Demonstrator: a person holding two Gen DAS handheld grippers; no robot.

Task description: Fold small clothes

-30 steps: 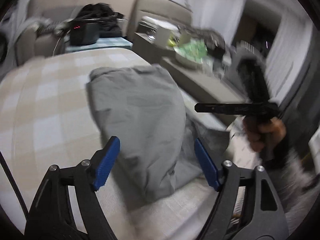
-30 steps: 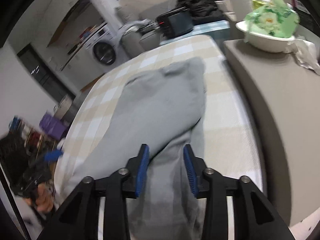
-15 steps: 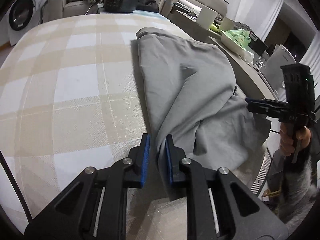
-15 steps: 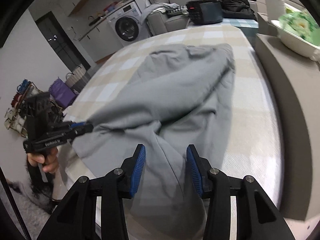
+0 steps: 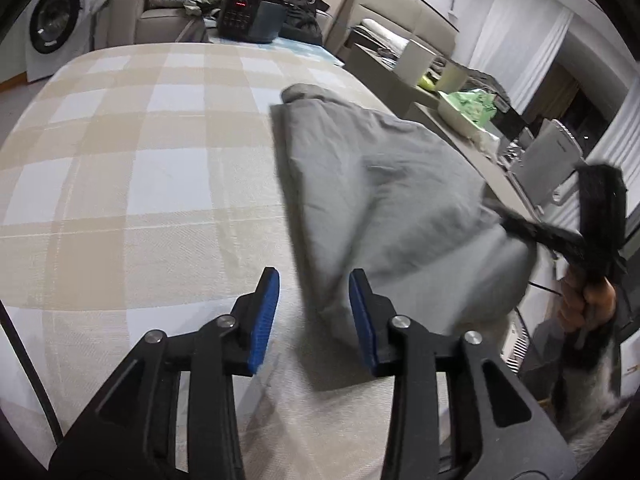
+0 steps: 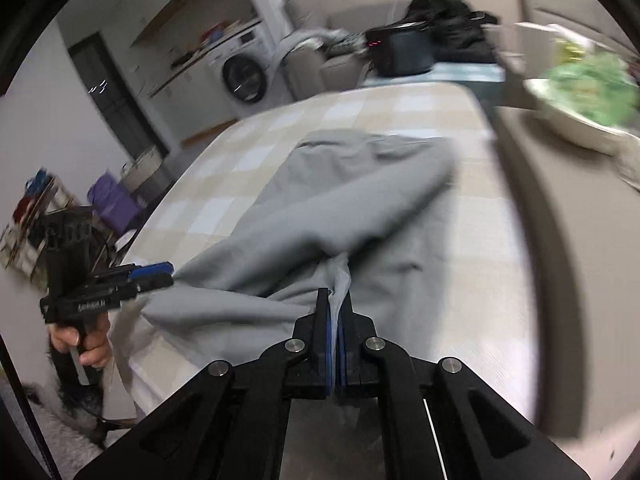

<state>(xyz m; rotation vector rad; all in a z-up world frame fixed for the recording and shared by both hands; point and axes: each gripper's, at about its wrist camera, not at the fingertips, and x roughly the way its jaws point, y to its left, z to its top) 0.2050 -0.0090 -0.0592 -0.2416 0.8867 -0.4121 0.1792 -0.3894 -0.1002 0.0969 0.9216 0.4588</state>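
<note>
Where the near edge of the checked bedcover [image 5: 120, 208] begins: right gripper [image 6: 335, 300], jaws pinched together on a fold of the grey garment [image 6: 352, 216]; left gripper [image 5: 314, 312], jaws apart and just been opening, the garment's near corner between them, pads not pressing it. Garment lies along the cover's right side. Beyond: black radio [image 5: 250, 20], washing machine [image 5: 50, 20], white bowl [image 6: 576, 128] on the side counter

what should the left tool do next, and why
Probably close the left tool on the near corner of the grey garment. Its jaws have just opened and that corner lies loose between them, while the right tool already pinches its own fold.
</note>
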